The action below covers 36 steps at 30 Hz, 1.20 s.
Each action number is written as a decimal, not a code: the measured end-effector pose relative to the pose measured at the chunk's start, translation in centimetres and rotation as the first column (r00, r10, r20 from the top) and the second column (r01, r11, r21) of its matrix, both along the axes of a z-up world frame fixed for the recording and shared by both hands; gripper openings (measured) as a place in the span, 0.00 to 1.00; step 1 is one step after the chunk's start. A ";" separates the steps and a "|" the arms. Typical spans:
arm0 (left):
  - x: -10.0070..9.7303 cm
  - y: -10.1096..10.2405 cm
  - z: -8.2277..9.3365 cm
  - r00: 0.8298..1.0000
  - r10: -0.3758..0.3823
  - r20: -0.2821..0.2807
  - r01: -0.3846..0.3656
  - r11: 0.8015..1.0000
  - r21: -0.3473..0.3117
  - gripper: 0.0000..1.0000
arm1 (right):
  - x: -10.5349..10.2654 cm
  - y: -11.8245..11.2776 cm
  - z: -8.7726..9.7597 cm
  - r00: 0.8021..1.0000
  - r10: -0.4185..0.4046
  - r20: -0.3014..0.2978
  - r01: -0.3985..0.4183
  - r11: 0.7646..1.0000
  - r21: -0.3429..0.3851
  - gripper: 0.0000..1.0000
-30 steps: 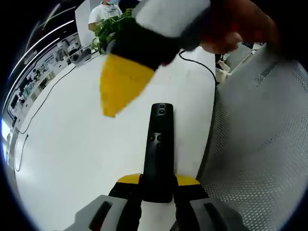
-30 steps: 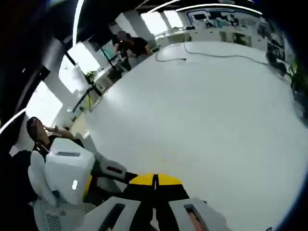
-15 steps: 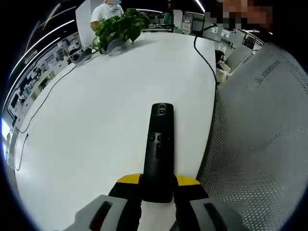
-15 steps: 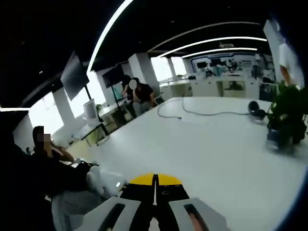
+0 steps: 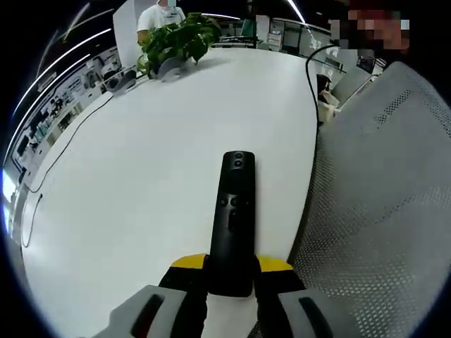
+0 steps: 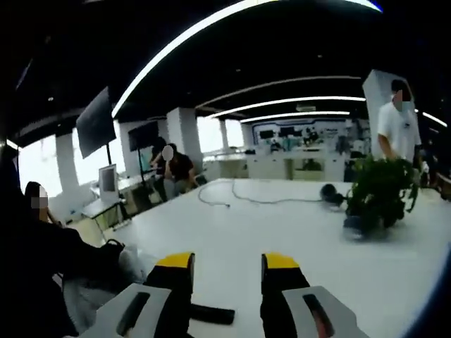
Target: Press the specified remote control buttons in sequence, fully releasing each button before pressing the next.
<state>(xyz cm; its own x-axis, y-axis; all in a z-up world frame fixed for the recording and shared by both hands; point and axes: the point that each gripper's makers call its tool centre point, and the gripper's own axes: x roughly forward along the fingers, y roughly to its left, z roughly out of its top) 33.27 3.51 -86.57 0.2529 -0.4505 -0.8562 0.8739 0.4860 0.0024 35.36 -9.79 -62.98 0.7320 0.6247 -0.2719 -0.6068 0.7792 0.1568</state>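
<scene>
Since the earlier frame the right gripper (image 6: 227,271) has lifted away and spread its jaws, while the left gripper (image 5: 230,271) clamps the remote (image 5: 232,218) pointing toward 12 o'clock over the table (image 5: 127,183), buttons up for pressing.

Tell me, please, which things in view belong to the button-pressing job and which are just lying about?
Part of the job:
- remote control, clamped in the left gripper
- right gripper, fingers apart

Just lying about:
- potted plant
- black cable trailing over the white table
- mesh chair back
</scene>
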 end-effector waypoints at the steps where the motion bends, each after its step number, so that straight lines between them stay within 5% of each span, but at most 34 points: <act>1: 0.0 0.0 0.0 1.000 0.000 0.000 0.000 1.000 0.000 0.25 | -0.1 -0.1 -0.1 1.000 -0.005 0.003 0.005 1.000 0.004 0.45; 5: 0.0 0.0 0.1 1.000 -0.001 0.000 0.001 1.000 -0.002 0.25 | -0.5 -0.4 -0.8 0.999 -0.030 0.038 0.032 0.998 -0.049 0.61; 10: 0.0 0.0 0.0 1.000 -0.005 0.000 0.005 1.000 0.002 0.25 | -0.6 -0.6 -2.2 0.997 -0.066 0.035 0.068 0.995 -0.077 0.69; 15: 0.0 -0.1 0.1 1.000 -0.011 -0.003 0.011 1.000 0.001 0.25 | 0.7 -1.6 -1.6 0.982 -0.132 0.133 0.145 0.985 -0.093 0.84; 36: 0.0 -0.1 0.1 0.999 -0.030 -0.013 0.031 0.999 0.013 0.25 | 1.6 -3.9 -3.1 0.963 -0.252 0.095 0.264 0.954 -0.143 0.94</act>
<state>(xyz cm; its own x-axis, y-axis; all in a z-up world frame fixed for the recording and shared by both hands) 33.29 3.44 -86.50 0.2279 -0.4464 -0.8653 0.8884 0.4591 -0.0029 37.00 -13.69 -66.04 0.8846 0.3674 -0.2872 -0.3875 0.9218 -0.0144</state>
